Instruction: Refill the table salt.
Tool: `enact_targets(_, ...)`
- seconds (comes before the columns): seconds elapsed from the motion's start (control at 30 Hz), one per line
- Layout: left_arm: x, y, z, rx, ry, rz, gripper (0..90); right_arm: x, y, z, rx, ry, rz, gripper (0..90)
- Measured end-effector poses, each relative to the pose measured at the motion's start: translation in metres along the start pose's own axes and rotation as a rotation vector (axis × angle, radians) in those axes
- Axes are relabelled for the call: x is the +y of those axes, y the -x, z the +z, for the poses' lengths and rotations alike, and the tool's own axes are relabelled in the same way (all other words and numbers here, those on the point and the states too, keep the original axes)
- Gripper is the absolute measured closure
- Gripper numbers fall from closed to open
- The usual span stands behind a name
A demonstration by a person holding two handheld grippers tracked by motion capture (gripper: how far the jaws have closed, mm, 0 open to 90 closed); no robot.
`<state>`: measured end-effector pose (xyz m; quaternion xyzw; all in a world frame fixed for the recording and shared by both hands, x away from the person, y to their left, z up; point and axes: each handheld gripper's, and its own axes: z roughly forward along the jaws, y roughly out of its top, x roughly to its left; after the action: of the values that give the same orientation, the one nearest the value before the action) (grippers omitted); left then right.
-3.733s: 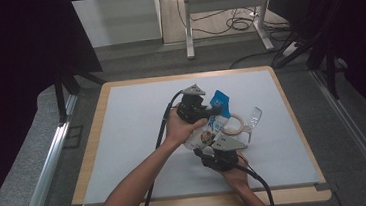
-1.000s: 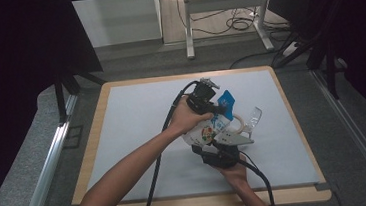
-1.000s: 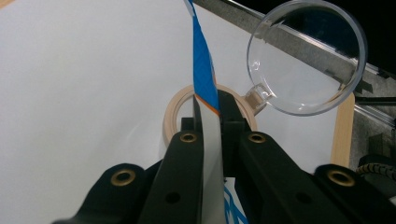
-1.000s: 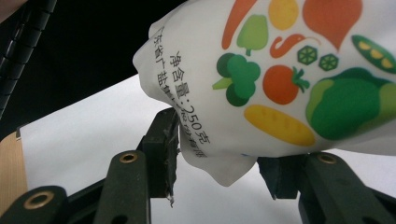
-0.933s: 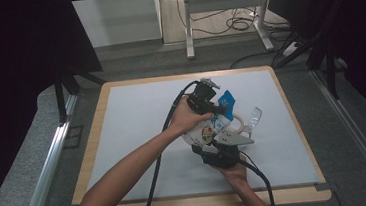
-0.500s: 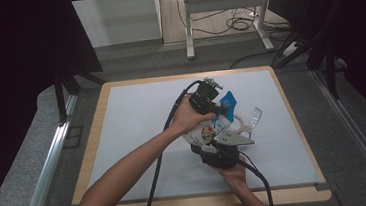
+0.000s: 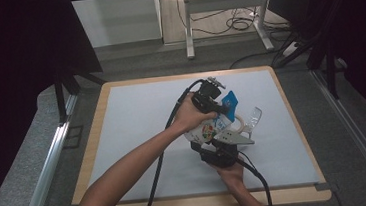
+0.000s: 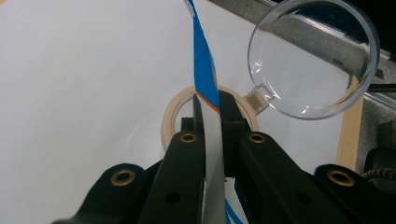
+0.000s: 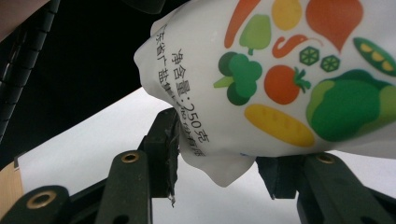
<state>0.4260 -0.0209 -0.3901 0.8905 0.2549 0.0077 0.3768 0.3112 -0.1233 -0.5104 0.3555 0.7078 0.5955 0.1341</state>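
A white bag (image 7: 204, 130) printed with vegetables and with a blue top edge (image 7: 230, 101) is held up over the white table mat (image 7: 132, 122) between both grippers. My left gripper (image 7: 223, 108) is shut on the bag's blue top edge (image 8: 203, 65), its jaws (image 8: 211, 106) pinching the thin edge. My right gripper (image 7: 216, 149) holds the lower end from the near side. In the right gripper view the bag (image 9: 289, 74) bulges between the two black jaws (image 9: 219, 158), whose pads press on its bottom corner.
A beige tape ring (image 8: 173, 112) lies on the mat under the bag, with a clear round plastic scoop (image 8: 313, 56) beside it, toward the right edge (image 7: 253, 117). The mat has a wooden border (image 7: 95, 125). Cables trail from both grippers toward the person.
Since the oldest frame my left gripper has shifted slightly away from the person with the blue edge. Over the last second nothing has visibly moved.
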Motion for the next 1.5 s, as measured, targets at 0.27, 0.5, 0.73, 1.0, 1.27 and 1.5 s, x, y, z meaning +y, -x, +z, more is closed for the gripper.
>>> enact_targets(0.27, -0.001, 0.000, 0.000, 0.000, -0.001, -0.002, 90.0, 0.000, -0.002, 0.001, -0.005, 0.000, -0.015, 53.9)
enact_targets(0.5, -0.002, 0.001, -0.002, 0.000, 0.000, -0.002, 89.9, -0.002, -0.002, 0.001, -0.019, 0.005, -0.023, 54.3)
enact_targets(0.73, -0.002, 0.001, -0.006, -0.005, 0.005, -0.003, 89.9, -0.004, -0.001, 0.003, -0.022, -0.001, -0.030, 54.1)
enact_targets(1.0, -0.007, 0.007, -0.017, -0.021, 0.026, 0.001, 90.0, -0.009, -0.001, 0.007, -0.084, -0.022, -0.089, 51.3)
enact_targets(1.27, -0.011, 0.006, -0.018, -0.024, 0.043, -0.011, 89.9, -0.012, 0.000, 0.010, -0.111, -0.034, -0.118, 49.5)
enact_targets(1.5, -0.012, 0.005, -0.017, -0.034, 0.049, -0.018, 89.9, -0.014, 0.001, 0.010, -0.126, -0.040, -0.131, 49.1)
